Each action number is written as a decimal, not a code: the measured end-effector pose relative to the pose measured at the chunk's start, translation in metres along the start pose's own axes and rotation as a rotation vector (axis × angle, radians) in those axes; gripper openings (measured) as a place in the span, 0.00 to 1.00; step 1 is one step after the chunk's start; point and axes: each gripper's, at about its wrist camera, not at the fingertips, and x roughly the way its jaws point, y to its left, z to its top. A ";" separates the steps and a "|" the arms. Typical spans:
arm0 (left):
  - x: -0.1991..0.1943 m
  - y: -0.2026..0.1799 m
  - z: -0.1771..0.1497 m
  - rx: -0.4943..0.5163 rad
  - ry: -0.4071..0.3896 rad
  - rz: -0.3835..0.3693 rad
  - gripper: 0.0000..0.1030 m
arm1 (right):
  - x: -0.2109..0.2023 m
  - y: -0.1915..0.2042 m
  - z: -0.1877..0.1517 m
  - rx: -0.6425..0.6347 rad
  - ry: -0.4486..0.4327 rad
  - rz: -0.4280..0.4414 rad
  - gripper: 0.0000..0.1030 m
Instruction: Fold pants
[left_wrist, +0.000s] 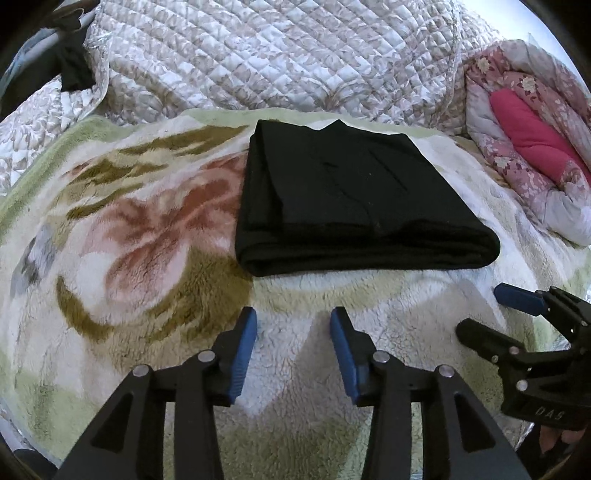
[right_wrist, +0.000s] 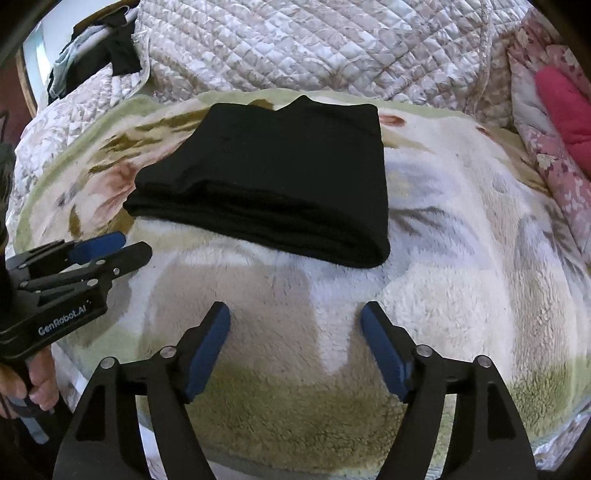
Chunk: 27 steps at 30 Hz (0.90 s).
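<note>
Folded black pants (left_wrist: 354, 199) lie on the floral blanket (left_wrist: 122, 236) at twelve o'clock; left gripper (left_wrist: 293, 350) and right gripper (right_wrist: 295, 347) gape empty, seemingly hovering.

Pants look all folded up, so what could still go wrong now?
1. The pants lie in loose layers on a fluffy blanket; a bump could slide them apart.
2. Both grippers, left and right, hang open just short of the near fold; moving forward might snag it.

one folded pants (left_wrist: 354, 195), two grippers (left_wrist: 293, 354) (right_wrist: 295, 354), two quilts (left_wrist: 280, 55) (left_wrist: 532, 122)
</note>
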 end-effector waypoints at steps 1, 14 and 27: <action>0.000 0.001 0.000 -0.004 -0.001 -0.004 0.44 | 0.000 0.000 0.001 0.007 0.002 0.001 0.72; -0.022 -0.003 0.023 0.009 -0.054 -0.035 0.44 | -0.021 -0.018 0.026 0.082 -0.079 0.029 0.29; 0.018 0.003 0.049 0.008 -0.056 -0.099 0.47 | -0.003 -0.028 0.028 0.099 -0.044 0.065 0.23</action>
